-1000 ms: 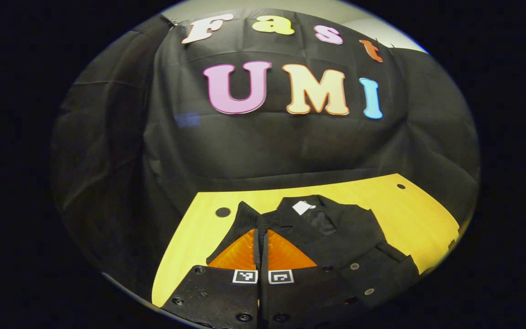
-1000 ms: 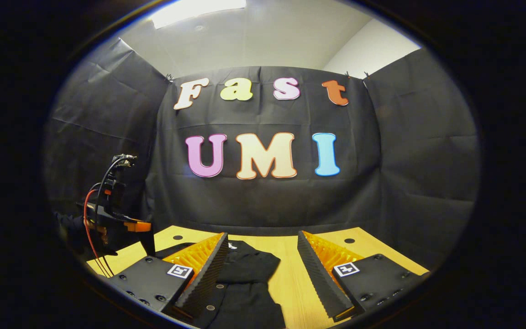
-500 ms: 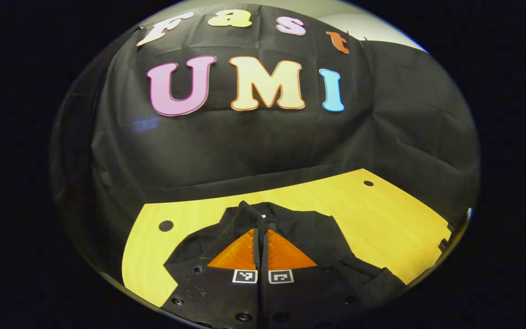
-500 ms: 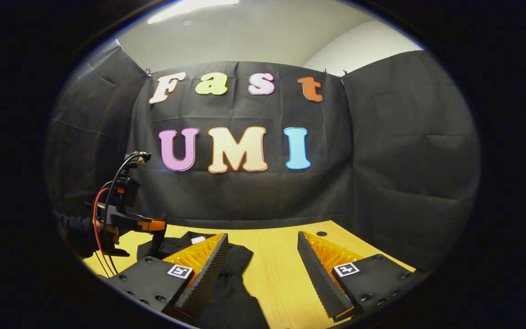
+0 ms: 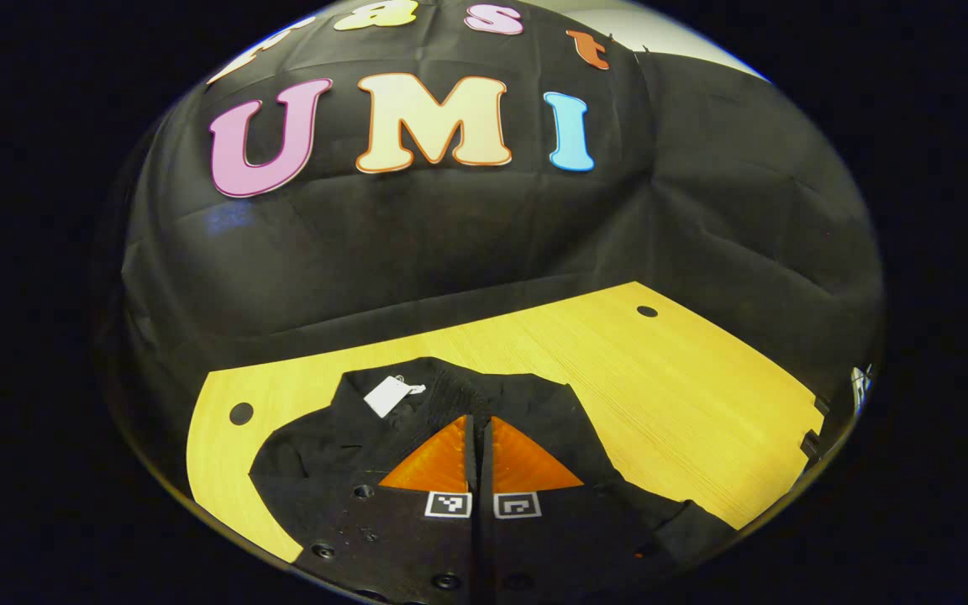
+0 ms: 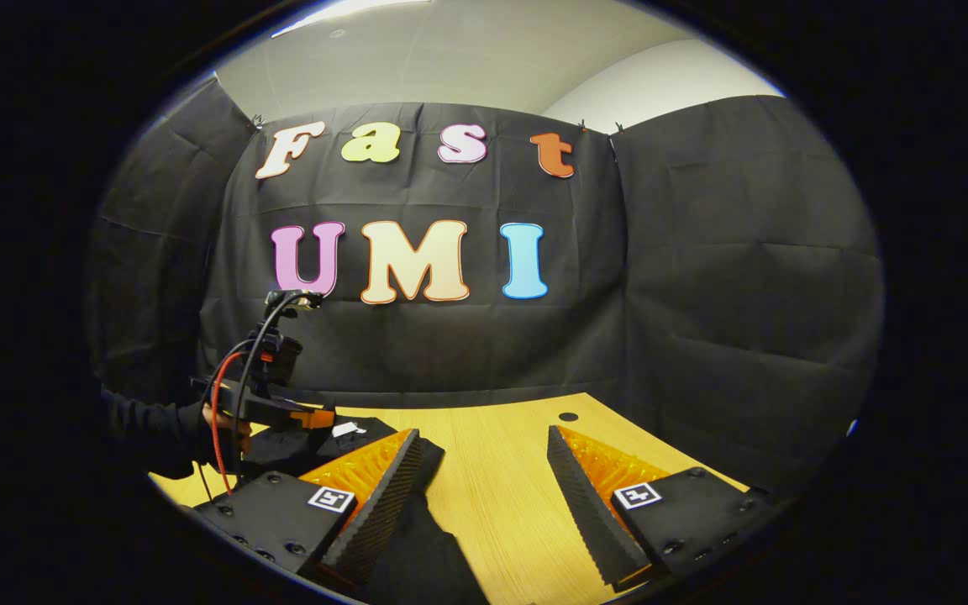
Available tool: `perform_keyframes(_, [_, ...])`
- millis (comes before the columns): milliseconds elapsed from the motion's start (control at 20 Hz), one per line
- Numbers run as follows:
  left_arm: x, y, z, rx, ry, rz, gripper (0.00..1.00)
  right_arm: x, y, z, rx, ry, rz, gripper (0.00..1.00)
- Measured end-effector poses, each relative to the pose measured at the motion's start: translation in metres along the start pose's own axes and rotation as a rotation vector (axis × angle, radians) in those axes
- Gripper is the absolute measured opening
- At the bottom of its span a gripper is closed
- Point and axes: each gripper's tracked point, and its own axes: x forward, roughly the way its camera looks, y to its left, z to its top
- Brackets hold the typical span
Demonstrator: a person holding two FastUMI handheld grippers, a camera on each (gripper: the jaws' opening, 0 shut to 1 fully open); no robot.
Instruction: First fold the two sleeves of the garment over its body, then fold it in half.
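The black garment (image 5: 341, 437) lies bunched on the yellow desk (image 5: 635, 395), its white tag (image 5: 389, 393) facing up near the collar. In the left gripper view the left claw (image 5: 478, 428) has its two fingers drawn together with dark cloth rising at their tips, so it looks pinched on a fold of the garment (most likely a sleeve, though black on black makes that hard to tell). In the right gripper view the right claw (image 6: 484, 475) stands wide apart above bare desk, gripping nothing, with the garment's edge (image 6: 429, 555) just beside its left finger.

The step in hand seems to be a sleeve fold. Next, the left claw would need to lay its cloth flat over the body and let go.
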Motion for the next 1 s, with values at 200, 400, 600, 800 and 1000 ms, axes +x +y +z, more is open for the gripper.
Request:
perform_keyframes(200, [-0.013,-0.003,0.014,-0.047,-0.069,0.001,0.67,0.004,0.006,-0.006,0.001,0.017,-0.002,0.96])
perform_keyframes(400, [-0.059,0.032,0.037,-0.049,-0.193,0.071,0.93,0.015,0.019,-0.011,-0.012,0.024,0.035,0.96])
perform_keyframes(600, [-0.130,0.072,0.030,-0.064,-0.256,0.191,0.93,0.022,0.036,-0.018,-0.005,0.038,0.143,0.96])
perform_keyframes(800, [-0.195,0.100,0.008,-0.071,-0.281,0.315,0.91,0.017,0.043,-0.031,-0.005,0.054,0.225,0.96])
perform_keyframes(1000, [-0.234,0.108,-0.034,-0.107,-0.233,0.387,0.92,0.008,0.042,-0.052,-0.019,0.095,0.267,0.96])
